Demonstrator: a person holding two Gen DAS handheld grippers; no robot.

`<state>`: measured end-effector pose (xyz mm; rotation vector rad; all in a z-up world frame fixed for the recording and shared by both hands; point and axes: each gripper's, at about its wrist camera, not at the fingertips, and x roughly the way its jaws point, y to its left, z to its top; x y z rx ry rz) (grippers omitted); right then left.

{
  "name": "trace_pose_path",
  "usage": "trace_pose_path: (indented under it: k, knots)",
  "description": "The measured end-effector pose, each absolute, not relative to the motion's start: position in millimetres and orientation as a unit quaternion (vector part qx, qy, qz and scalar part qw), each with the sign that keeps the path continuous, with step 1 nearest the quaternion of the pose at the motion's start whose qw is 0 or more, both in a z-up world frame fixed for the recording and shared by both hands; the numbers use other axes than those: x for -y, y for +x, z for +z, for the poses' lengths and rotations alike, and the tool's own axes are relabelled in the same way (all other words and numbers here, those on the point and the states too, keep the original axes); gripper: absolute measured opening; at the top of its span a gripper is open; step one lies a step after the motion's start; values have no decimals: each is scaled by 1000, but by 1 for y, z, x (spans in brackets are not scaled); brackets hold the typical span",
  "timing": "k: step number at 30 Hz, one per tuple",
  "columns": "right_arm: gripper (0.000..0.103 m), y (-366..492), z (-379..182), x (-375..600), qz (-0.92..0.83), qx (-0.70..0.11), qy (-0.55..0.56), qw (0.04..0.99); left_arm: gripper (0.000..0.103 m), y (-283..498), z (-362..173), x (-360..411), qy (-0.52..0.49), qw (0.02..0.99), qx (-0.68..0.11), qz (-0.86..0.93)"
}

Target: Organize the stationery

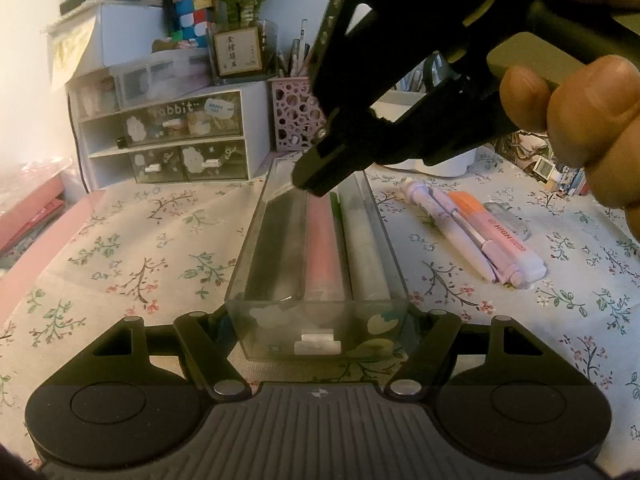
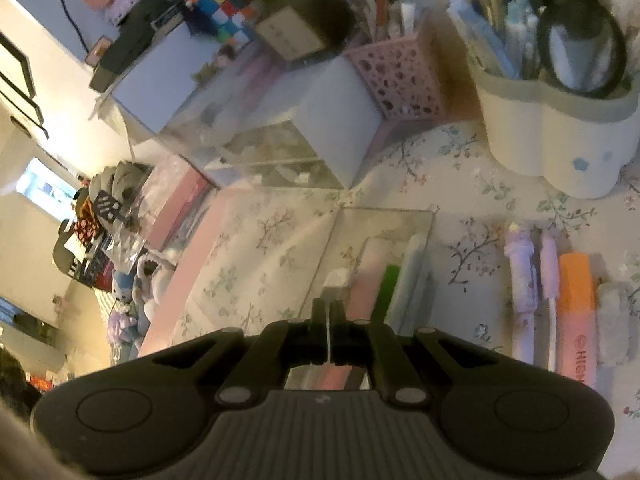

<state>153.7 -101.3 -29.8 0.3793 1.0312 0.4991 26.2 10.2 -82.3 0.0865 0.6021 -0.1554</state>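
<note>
**Drawer tray held at both ends, pens waiting beside it**

Drawer tray (image 1: 316, 248), a clear plastic one pulled out of the desk organiser (image 1: 168, 136), sits on the floral tablecloth (image 1: 120, 248) dead centre in my left wrist view, running toward 12 o'clock. Inside lie a pink marker (image 1: 324, 248), a pale grey-green one (image 1: 366, 252) and a green one barely showing between them.

My left gripper (image 1: 320, 340) is opened wide, its fingers bracketing the tray's near end wall; I cannot tell whether they press on it. My right gripper (image 1: 316, 180) is nearly closed at the far end, pinching what looks like the thin clear wall (image 2: 329, 320) between its fingers.

At 2 o'clock of the tray, well apart from it, lie a lilac pen (image 1: 440, 224), a white pen (image 1: 472, 240) and an orange-capped highlighter (image 1: 496, 236), touching side by side.

I judge the tray light, stiff, slick and somewhat brittle, so a hard pinch on one wall could crack it or let it slip; holding across the end walls seems safer. The pens should be light and prone to rolling; I would take each mid-barrel.
</note>
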Motion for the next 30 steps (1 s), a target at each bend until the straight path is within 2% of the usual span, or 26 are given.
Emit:
trace_pose_path:
  k: [20, 23, 30]
  knots:
    - [4, 148, -32, 107, 232, -482, 196, 822, 73, 27, -82, -11, 44, 951, -296, -77]
    - [11, 146, -34, 114, 228, -486, 203, 819, 73, 27, -82, -10, 43, 951, -296, -77]
    - [13, 144, -39, 102, 248, -489, 201, 812, 73, 26, -82, -10, 42, 951, -297, -77]
